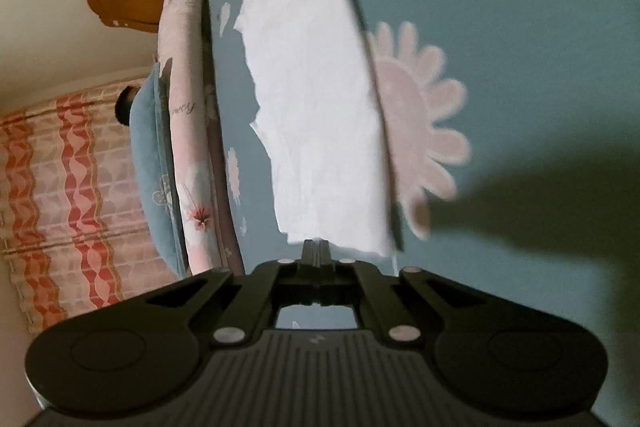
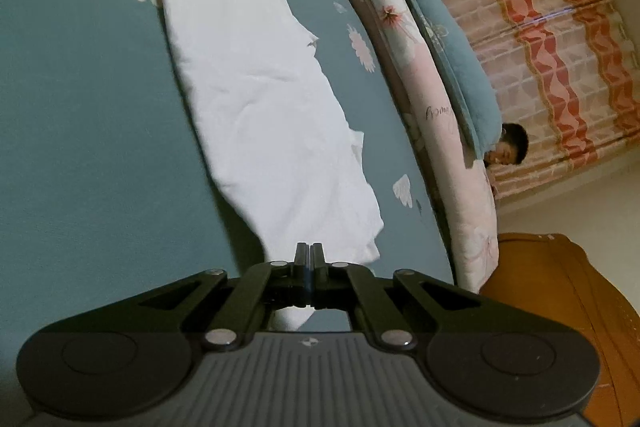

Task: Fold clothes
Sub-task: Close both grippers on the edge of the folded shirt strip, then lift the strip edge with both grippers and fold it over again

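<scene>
Teal bedsheet (image 1: pixel 540 7), white garment (image 1: pixel 312 87) pinched by both tools

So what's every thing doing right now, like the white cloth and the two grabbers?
white garment: stretched out, lifted off the bed, pinched at both ends
left gripper: shut on the garment's edge
right gripper: shut on the garment's other end
bedsheet: spread flat
blue pillow: leaning against the pink quilt

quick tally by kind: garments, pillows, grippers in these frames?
White garment: 1
Pillows: 2, blue pillow and pink floral pillow
Grippers: 2, left gripper and right gripper, both shut on the garment
Total: 5
</scene>
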